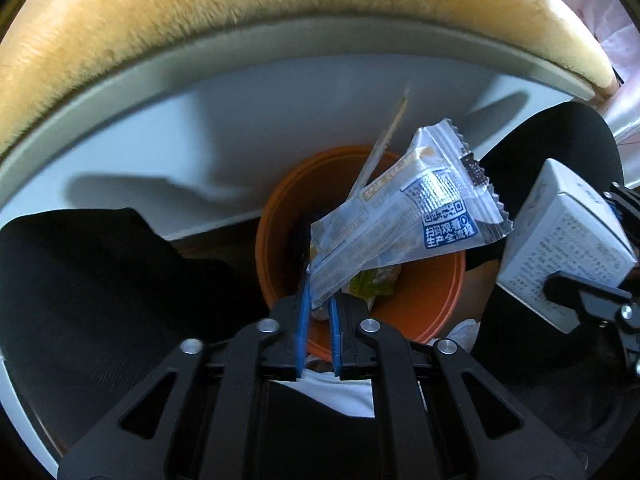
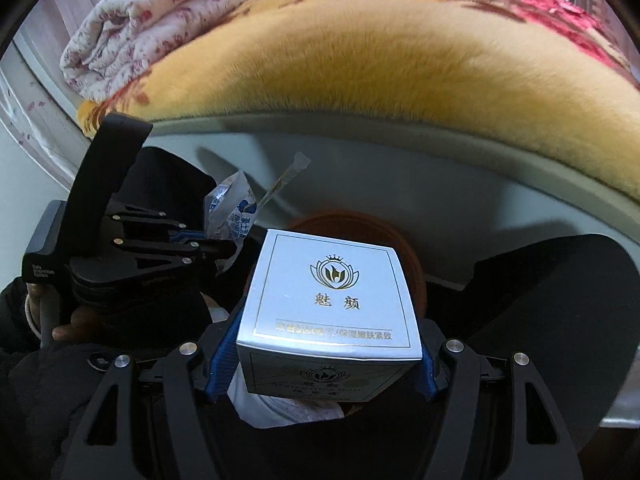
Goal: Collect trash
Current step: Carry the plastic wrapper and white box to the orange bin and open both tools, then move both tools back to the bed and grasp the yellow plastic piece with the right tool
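Looking down from the left wrist view and seeing black fabric (image 1: pixel 80 280) filling the near left, no telling what exactly. Pinching the near end of a crinkly clear wrapper (image 1: pixel 400 216) with the left gripper (image 1: pixel 318 296), blue pads sitting close together with just the foil corner between them. Hanging that wrapper right over the open mouth of an orange bin (image 1: pixel 420 300), with the printed end reaching far and to the right past the rim. Noticing a thin stick in a paper sleeve (image 1: pixel 384 144) poking out from behind the wrapper toward the white panel (image 1: pixel 200 128) at the far side; can't tell whether it's being gripped too. Also spotting some yellow-green scraps (image 1: pixel 376 284) already lying inside the bin, under the wrapper.

Moving right: clamping a pale silver box (image 1: pixel 568 248) with the right gripper (image 1: pixel 588 244), just beside the bin's right rim and touching the wrapper's edge, or nearly.

Switching to the right wrist view: catching a hand (image 2: pixel 64 332) at the near left wrapped around the left gripper (image 2: pixel 232 246), wrapper (image 2: pixel 230 216) sticking out of it. Squeezing the box (image 2: pixel 332 292) by both sides in the right gripper (image 2: pixel 326 350), jaws spread wide around it, gold crest facing up, bin (image 2: pixel 412 268) peeking out behind. Passing under a fuzzy yellow blanket (image 2: pixel 400 72) along the far side, floral quilt (image 2: pixel 160 12) folded at the far left.
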Demonstrator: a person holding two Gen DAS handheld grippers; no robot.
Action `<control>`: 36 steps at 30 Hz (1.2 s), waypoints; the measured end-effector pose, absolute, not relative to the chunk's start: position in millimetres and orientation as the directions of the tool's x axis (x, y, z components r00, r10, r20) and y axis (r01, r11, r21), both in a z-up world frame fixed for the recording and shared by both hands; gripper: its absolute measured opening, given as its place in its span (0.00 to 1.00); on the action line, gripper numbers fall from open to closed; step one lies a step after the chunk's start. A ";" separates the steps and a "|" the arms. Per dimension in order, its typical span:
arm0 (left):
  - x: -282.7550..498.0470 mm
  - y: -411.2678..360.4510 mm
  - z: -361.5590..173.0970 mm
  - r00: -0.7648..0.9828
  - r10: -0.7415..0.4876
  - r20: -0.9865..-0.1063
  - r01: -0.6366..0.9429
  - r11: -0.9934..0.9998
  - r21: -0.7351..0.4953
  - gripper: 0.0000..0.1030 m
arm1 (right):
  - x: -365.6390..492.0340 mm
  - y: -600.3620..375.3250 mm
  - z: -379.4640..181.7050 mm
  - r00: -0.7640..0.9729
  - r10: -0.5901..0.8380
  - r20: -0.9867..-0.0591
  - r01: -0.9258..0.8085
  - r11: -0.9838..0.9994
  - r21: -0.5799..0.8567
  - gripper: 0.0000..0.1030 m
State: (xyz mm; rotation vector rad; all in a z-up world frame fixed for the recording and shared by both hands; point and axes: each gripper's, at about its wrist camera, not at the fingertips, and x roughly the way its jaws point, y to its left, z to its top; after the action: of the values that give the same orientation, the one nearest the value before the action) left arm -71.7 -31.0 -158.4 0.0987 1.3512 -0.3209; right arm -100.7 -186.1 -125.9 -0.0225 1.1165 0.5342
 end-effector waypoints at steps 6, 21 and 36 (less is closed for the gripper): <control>-60.3 -28.8 -180.8 0.131 -0.148 -0.980 0.244 0.963 -0.113 0.72 | -85.2 -185.2 -144.8 0.304 0.354 -0.884 -0.406 0.888 0.216 0.77; -68.7 -26.6 -81.7 0.344 -0.281 -0.896 0.385 0.913 -0.138 0.74 | -81.8 -235.4 -47.8 0.529 0.417 -0.739 -0.412 0.888 0.206 0.79; 28.8 -21.4 -6.0 0.657 -0.136 -0.741 0.216 0.976 0.013 0.82 | 56.2 -239.4 4.4 0.673 0.372 -0.640 -0.314 0.926 0.208 0.83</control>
State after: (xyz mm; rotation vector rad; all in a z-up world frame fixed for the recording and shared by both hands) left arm 28.8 -21.4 -6.0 0.1029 0.8301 -0.1998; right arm 56.2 -239.4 4.4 0.0826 0.7382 0.3866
